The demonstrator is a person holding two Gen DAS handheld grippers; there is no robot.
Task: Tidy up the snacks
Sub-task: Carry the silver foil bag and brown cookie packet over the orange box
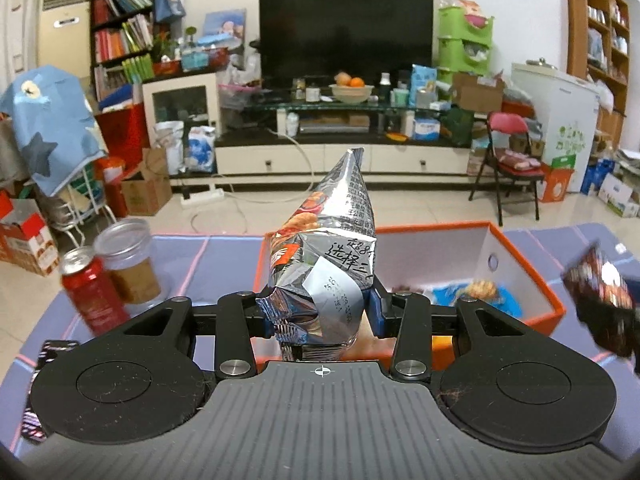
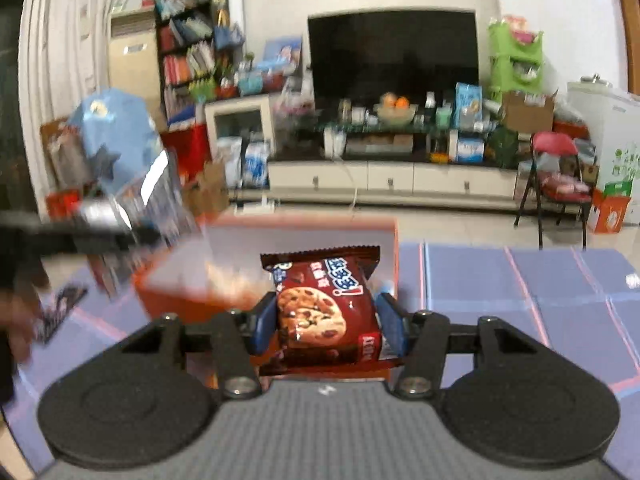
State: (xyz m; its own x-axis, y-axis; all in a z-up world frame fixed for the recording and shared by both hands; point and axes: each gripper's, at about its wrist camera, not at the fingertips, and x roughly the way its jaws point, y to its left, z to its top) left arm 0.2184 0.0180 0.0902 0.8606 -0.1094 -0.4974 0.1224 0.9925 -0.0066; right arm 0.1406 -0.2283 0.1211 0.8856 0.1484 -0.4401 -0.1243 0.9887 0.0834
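Observation:
My left gripper (image 1: 320,314) is shut on the crumpled lower end of a silver snack bag (image 1: 332,236), which stands upright in front of the orange box (image 1: 516,256). A blue packet (image 1: 476,294) lies inside the box's white interior. My right gripper (image 2: 326,322) is shut on a brown chocolate-chip cookie packet (image 2: 320,308), held just before the orange box (image 2: 304,236). That packet appears blurred at the right edge of the left wrist view as the cookie packet (image 1: 600,300). The silver bag (image 2: 160,200) shows blurred at the left in the right wrist view.
A red can (image 1: 92,292) and a clear lidded jar (image 1: 128,260) stand left of the box on the purple mat (image 2: 520,300). A dark flat packet (image 1: 44,392) lies at the mat's near left. A red folding chair (image 1: 508,160) stands on the floor beyond.

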